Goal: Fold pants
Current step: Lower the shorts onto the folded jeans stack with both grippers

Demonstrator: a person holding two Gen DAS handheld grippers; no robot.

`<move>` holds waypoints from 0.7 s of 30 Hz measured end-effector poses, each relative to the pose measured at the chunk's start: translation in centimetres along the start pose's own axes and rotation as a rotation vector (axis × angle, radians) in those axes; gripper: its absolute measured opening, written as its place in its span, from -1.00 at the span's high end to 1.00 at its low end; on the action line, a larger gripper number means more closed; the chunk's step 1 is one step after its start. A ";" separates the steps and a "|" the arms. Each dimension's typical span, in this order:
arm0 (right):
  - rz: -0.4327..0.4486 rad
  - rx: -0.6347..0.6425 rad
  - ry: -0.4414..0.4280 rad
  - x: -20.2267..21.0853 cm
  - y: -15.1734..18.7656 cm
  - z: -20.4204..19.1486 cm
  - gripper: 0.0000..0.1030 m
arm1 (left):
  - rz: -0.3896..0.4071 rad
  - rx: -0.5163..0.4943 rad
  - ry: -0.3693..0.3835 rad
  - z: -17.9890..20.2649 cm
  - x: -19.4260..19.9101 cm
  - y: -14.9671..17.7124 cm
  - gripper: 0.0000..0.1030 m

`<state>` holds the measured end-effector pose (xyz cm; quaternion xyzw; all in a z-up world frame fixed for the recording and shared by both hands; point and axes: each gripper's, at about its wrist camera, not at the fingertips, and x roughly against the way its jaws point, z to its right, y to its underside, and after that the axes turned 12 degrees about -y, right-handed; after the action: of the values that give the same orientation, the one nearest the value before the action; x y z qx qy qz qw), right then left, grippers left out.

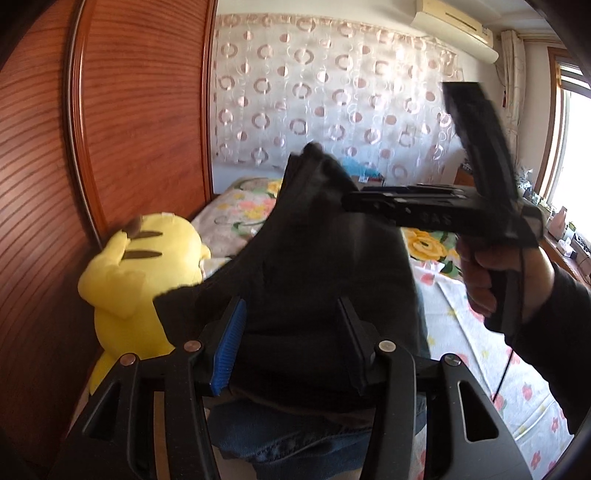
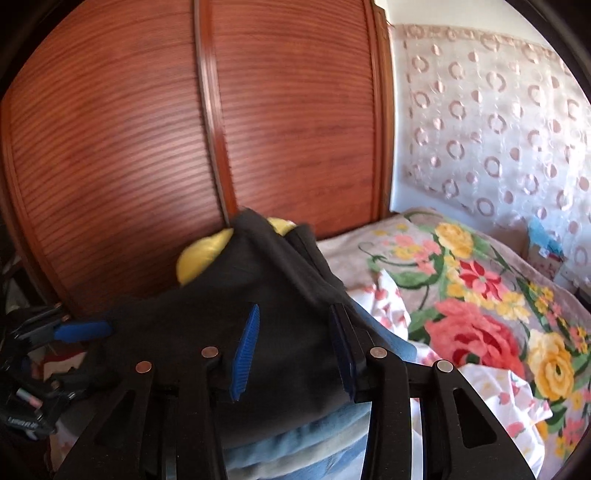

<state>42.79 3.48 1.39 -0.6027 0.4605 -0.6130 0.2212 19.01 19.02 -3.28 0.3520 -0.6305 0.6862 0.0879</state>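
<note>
Pants [image 1: 314,258]: black, lay bunched in a soft heap near the edge of the bed [image 2: 480,295], resting on folded blue denim [image 2: 295,439] and rising to a blurred peak at the far end. Leaned against a yellow plush toy [image 1: 122,280], which sat just behind, hard by the reddish wooden wardrobe door [image 2: 129,147].

Left gripper [image 1: 290,301]: stood about half open, straddling the near end of the heap. Had black cloth between the fingers, yet gripped nothing; showed the blue ribbed pad [image 1: 229,347] bare, with cloth only beside it.

Right gripper [image 2: 293,307]: likewise stood partly open over the same heap, somewhat narrower than the left. Pinched no fold; left both blue pad faces uncovered, the cloth lying loose between and under them. Seen from the left wrist, reached in from the right with its tips at the upper part of the pants, carried by a hand [image 1: 480,273] in a dark sleeve [image 1: 554,325].

Elsewhere: flowered blanket [image 2: 472,325] spread over the far part of the bed, white sheet with small pink flowers [image 1: 480,332] nearer. Sheer curtain with ring pattern [image 1: 332,92] behind, air conditioner [image 1: 458,29] above it, bright window [image 1: 576,147] off to the right.
</note>
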 end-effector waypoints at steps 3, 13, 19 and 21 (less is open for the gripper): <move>-0.011 -0.026 0.001 -1.6 -0.5 0.7 0.21 | -0.004 0.007 -0.004 -0.1 -0.4 0.3 0.01; 0.046 -0.024 0.044 0.9 0.3 -2.5 0.21 | -0.006 0.001 -0.005 0.0 -0.3 0.4 0.01; 0.063 -0.024 0.070 2.4 2.0 -5.0 0.21 | -0.004 0.001 -0.012 -0.1 0.0 0.3 0.01; 0.057 -0.027 0.078 2.9 2.5 -5.8 0.21 | -0.002 -0.005 -0.013 -0.2 0.2 0.2 0.00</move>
<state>36.14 1.58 1.69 -0.5676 0.4943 -0.6232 0.2123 18.67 19.06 -3.34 0.3567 -0.6323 0.6824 0.0855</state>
